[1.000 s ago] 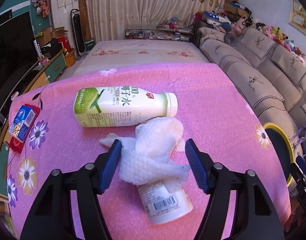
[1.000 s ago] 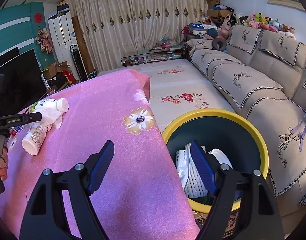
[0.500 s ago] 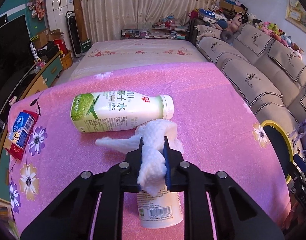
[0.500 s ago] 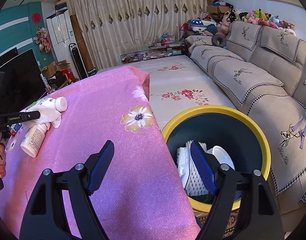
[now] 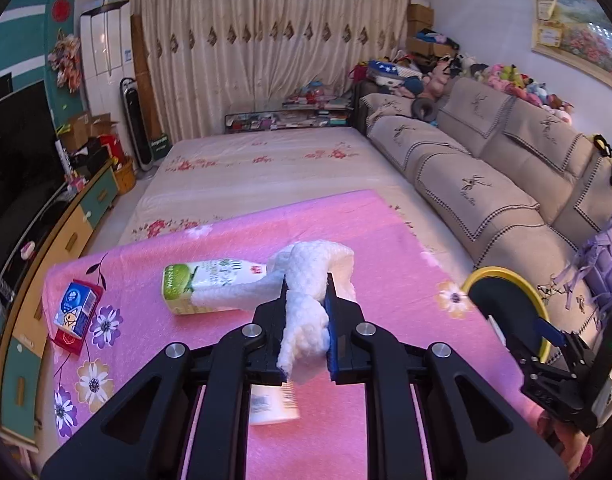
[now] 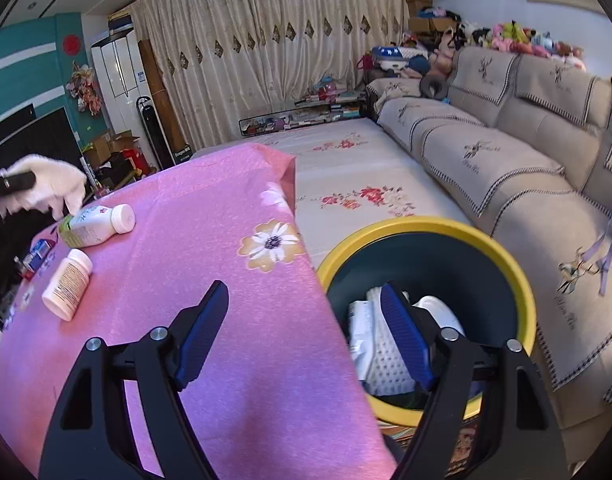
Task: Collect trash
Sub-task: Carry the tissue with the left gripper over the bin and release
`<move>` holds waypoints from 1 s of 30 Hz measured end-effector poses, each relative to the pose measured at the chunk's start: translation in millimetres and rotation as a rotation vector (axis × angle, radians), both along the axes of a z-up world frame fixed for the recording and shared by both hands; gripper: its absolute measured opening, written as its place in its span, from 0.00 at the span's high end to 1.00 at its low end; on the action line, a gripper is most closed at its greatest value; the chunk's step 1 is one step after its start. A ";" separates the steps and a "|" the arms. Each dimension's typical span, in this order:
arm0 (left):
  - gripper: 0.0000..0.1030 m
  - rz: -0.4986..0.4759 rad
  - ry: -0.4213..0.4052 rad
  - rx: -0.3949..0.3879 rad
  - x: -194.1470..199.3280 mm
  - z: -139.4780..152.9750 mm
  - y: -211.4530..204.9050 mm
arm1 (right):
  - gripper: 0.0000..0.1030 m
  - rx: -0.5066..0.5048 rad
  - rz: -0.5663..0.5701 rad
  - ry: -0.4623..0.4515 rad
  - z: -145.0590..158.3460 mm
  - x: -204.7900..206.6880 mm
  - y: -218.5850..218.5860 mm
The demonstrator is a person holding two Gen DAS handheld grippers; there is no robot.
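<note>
Pink tablecloth (image 5: 386,248) now below tissue (image 5: 306,304) lifted by clenched left tongs (image 5: 306,312); right tongs (image 6: 302,332) agape

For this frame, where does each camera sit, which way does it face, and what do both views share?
Left wrist: on the left claw, facing along the pink table toward the curtains; its black arms clamp a white tissue.
Right wrist: on the right claw, open, facing over the table edge and the yellow-rimmed bin.
Shared: the tissue, green-label bottle, small white bottle, bin, sofa.
</note>
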State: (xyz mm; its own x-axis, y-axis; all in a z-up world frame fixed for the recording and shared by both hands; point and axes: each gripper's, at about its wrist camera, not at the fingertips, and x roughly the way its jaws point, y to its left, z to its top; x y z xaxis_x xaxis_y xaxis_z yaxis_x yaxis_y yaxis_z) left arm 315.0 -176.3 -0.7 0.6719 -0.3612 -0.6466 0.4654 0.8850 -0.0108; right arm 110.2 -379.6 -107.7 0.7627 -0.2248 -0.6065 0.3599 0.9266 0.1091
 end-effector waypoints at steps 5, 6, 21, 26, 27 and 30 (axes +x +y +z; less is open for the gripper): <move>0.87 -0.103 -0.009 -0.025 -37.9 11.8 -38.8 | 0.28 0.002 -0.046 -0.001 3.5 -24.3 -23.9; 0.87 -0.134 -0.004 -0.035 -45.8 11.3 -49.8 | 0.28 -0.002 -0.061 -0.003 4.6 -31.4 -30.2; 0.86 -0.409 0.175 -0.009 -84.8 -57.7 -233.5 | 0.28 -0.003 -0.219 -0.002 6.8 -108.7 -108.9; 0.86 -0.398 0.222 0.037 -68.6 -90.0 -281.4 | 0.28 0.010 -0.257 -0.001 2.6 -124.9 -129.0; 0.85 -0.398 0.230 0.043 -68.6 -96.7 -291.0 | 0.28 0.014 -0.263 -0.001 1.7 -127.1 -132.0; 0.68 -0.394 0.235 0.072 -65.0 -110.0 -310.4 | 0.28 0.024 -0.275 -0.002 -0.8 -131.8 -137.5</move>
State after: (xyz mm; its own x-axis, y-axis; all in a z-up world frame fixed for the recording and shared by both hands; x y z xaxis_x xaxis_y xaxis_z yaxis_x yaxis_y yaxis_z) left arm 250.0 -486.6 -110.7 0.3247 -0.5084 -0.7976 0.7585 0.6437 -0.1016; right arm -21.5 -517.1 -108.5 0.6759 -0.4094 -0.6129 0.5976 0.7911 0.1307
